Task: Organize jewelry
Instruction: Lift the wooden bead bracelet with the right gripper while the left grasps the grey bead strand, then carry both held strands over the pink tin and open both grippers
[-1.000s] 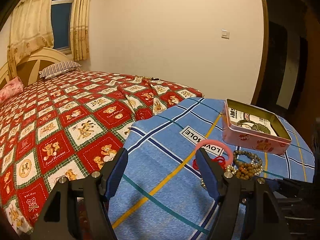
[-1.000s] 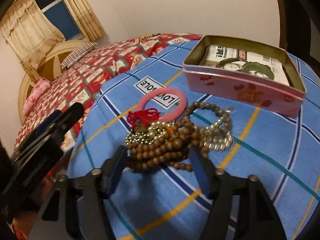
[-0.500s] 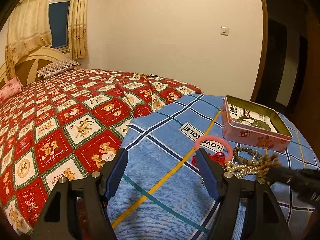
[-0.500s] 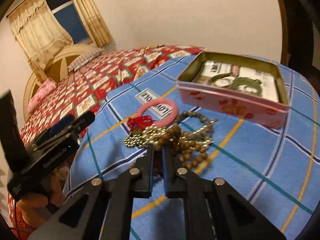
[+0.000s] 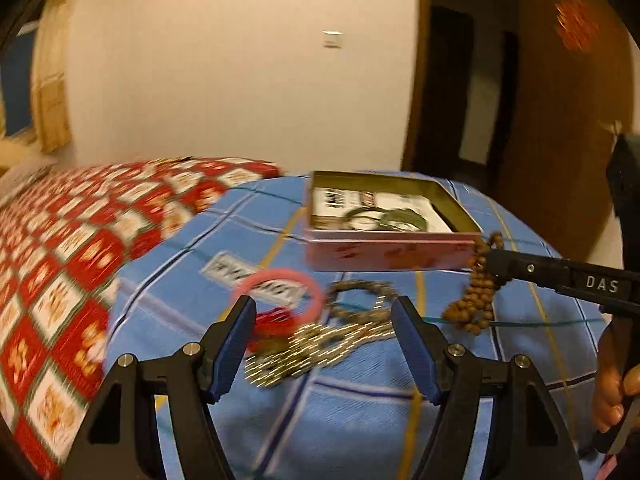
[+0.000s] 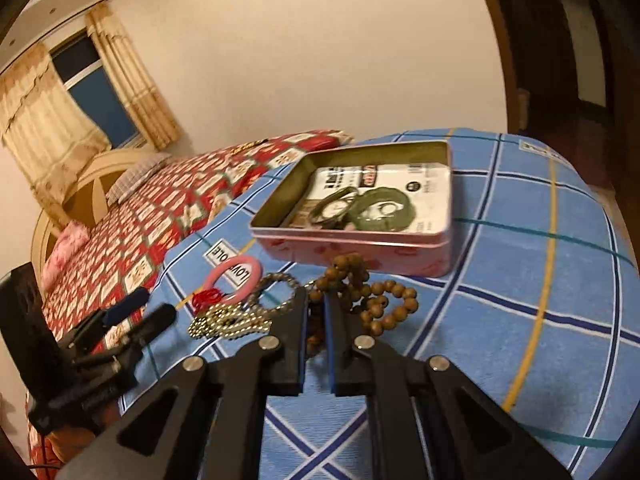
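Note:
My right gripper [image 6: 316, 300] is shut on a brown wooden bead bracelet [image 6: 376, 300] and holds it above the blue checked cloth, just in front of the open pink tin [image 6: 360, 240]. In the left wrist view the bracelet [image 5: 474, 300] hangs from the right gripper [image 5: 486, 262] beside the tin [image 5: 384, 254]. My left gripper [image 5: 324, 312] is open and empty, low over a pink bangle [image 5: 280, 292], a red tassel [image 5: 272, 322], a gold bead chain [image 5: 304, 348] and a grey bead bracelet [image 5: 364, 296]. The tin holds dark green bracelets [image 6: 376, 204].
The blue checked cloth [image 6: 520, 280] lies over a bed with a red teddy-bear quilt [image 5: 60, 240]. A headboard and pillows [image 6: 96, 196] are at the far left. A dark doorway [image 5: 460, 92] stands behind the tin.
My right gripper closed on the wooden bead bracelet and lifted it off the pile toward the tin. My left gripper swung right and moved in over the remaining jewelry.

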The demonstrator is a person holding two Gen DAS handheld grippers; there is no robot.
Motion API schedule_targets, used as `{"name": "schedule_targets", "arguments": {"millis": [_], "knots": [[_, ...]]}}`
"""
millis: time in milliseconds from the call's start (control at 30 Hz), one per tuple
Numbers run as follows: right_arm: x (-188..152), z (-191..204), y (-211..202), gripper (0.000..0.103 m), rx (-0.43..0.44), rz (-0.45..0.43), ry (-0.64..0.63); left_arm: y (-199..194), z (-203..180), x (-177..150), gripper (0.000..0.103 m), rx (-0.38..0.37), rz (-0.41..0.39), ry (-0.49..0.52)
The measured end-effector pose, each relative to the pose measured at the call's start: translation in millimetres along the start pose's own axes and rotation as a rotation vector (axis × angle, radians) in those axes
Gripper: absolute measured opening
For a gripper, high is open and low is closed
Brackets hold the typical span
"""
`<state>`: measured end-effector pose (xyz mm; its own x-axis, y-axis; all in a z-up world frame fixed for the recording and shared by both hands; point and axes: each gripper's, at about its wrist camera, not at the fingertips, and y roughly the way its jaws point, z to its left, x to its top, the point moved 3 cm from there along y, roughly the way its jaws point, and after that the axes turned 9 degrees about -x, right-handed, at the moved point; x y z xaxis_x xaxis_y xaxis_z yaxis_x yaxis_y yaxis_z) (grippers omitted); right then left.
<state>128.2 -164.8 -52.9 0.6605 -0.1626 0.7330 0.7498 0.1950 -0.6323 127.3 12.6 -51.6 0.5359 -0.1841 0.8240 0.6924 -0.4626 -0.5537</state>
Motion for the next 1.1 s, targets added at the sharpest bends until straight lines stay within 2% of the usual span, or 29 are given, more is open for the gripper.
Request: {"name": "schedule_targets", "arguments": {"millis": [167,300,333,367,433,467,533,600,700,967,1100], "knots": [[1,0,-4,0.01,-0.009,-0.022,-0.014,35,-37,7,0.07,-0.033,0.08,0.168],[3,-5,-7,0.01,-0.004,-0.032,-0.014,58,-46,8,0.069,-0.06,0.174,0.207],[4,-7,-6,0.01,-0.002,-0.032,-0.009,62,-45,9,0.061,-0.063,0.185,0.209],[4,-9,-6,0.01,0.001,-0.032,-0.004,66,-44,9,0.046,-0.07,0.201,0.204],[5,-13,-6,0.01,0.003,-0.033,0.008,75,-37,8,0.028,-0.077,0.238,0.17],[5,-15,-6,0.01,0.005,-0.033,0.013,79,-33,8,0.021,-0.08,0.257,0.144],[5,-18,-7,0.01,0.006,-0.035,0.024,81,-30,8,0.016,-0.098,0.266,0.116],[5,-20,-8,0.01,0.006,-0.036,0.031,79,-31,9,0.009,-0.114,0.254,0.115],[6,-22,-9,0.01,0.008,-0.04,0.04,68,-31,11,0.008,-0.113,0.209,0.111],[12,-29,-17,0.01,0.024,-0.076,0.061,21,-21,20,0.007,-0.238,0.03,-0.01],[15,-31,-20,0.01,0.027,-0.089,0.077,7,-19,32,0.007,-0.242,-0.023,-0.017]]}}
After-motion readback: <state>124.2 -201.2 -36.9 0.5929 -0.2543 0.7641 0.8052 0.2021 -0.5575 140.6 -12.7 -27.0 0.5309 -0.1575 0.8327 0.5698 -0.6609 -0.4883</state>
